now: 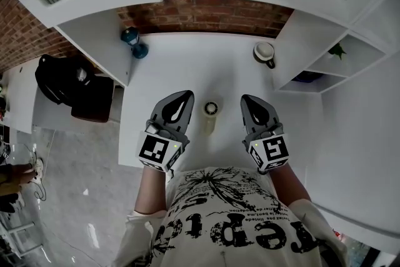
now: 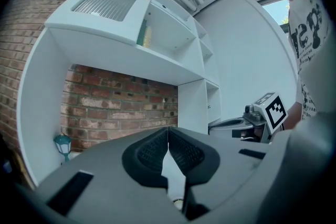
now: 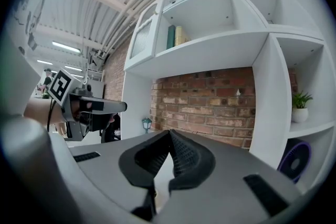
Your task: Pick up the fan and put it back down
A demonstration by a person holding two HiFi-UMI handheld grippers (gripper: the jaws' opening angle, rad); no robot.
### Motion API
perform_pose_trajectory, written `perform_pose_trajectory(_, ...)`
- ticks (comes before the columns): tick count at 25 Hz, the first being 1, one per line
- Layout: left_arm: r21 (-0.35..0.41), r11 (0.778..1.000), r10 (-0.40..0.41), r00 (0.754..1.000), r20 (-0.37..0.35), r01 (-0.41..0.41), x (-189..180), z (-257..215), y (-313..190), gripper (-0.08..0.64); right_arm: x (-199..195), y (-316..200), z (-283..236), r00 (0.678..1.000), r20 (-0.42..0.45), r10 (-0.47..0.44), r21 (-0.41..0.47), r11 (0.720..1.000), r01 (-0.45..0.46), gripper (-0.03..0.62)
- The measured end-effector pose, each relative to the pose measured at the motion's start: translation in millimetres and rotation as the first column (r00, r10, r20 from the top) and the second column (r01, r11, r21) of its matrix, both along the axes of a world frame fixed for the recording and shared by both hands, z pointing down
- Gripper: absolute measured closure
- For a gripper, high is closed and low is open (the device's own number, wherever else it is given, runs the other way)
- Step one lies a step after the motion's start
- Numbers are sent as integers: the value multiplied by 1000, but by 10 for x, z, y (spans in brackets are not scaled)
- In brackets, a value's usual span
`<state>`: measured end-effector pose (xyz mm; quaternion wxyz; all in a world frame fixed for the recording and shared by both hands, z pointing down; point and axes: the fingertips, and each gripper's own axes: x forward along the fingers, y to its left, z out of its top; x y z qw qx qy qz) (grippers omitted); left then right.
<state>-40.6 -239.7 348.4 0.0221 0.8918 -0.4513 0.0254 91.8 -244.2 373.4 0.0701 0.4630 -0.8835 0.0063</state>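
A: Any writing you can read?

B: Hardly. The cube on each of the tongs carries a black-and-white square marker, a pattern and not letters. The person's white shirt [image 1: 231, 222] has large black lettering, but it is too warped to read with confidence. The two books [image 3: 176, 36] on the upper shelf show plain teal and yellow spines.

A: And the fan?

B: The fan [image 3: 294, 162] is a round purple one. It stands in the lower shelf compartment at the right end of the counter [image 1: 187, 65], under the compartment with the potted plant [image 3: 299, 107]. It stands on edge, and its flat round face looks out of the compartment toward the counter. The compartment wall cuts off part of it. Being a disc, it shows no clear long axis.

A: The tongs?

B: The left tongs [image 2: 168, 134] are pressed together at the tips with nothing between them. The right tongs [image 3: 169, 136] are the same. Both hover level over the counter, well apart from the fan. Between them stands a small pale cylinder [image 1: 212, 115] with a dark-rimmed top. I cannot tell what it is.
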Motion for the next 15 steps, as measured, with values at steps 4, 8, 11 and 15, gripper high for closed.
perform_pose_trajectory(4,-34,999,5,1000,19,-4,15,58,18,545,55,-22,16,1000,5,9,-2,1000,-9,580)
perform_pose_trajectory(8,-2,1000,0,999,-34,-1,37,12,-1,545,84,-35,81,1000,12,23,-18,1000,-23,580)
perform_pose_trajectory(11,-19,1000,-10,999,-31,9,29,41,-17,545,75,-45,109,999,28,21,-29,999,-20,580)
perform_pose_trajectory(15,-55,998,-2,1000,14,3,39,128,-25,545,74,-78,117,999,34,20,-29,999,-19,580)
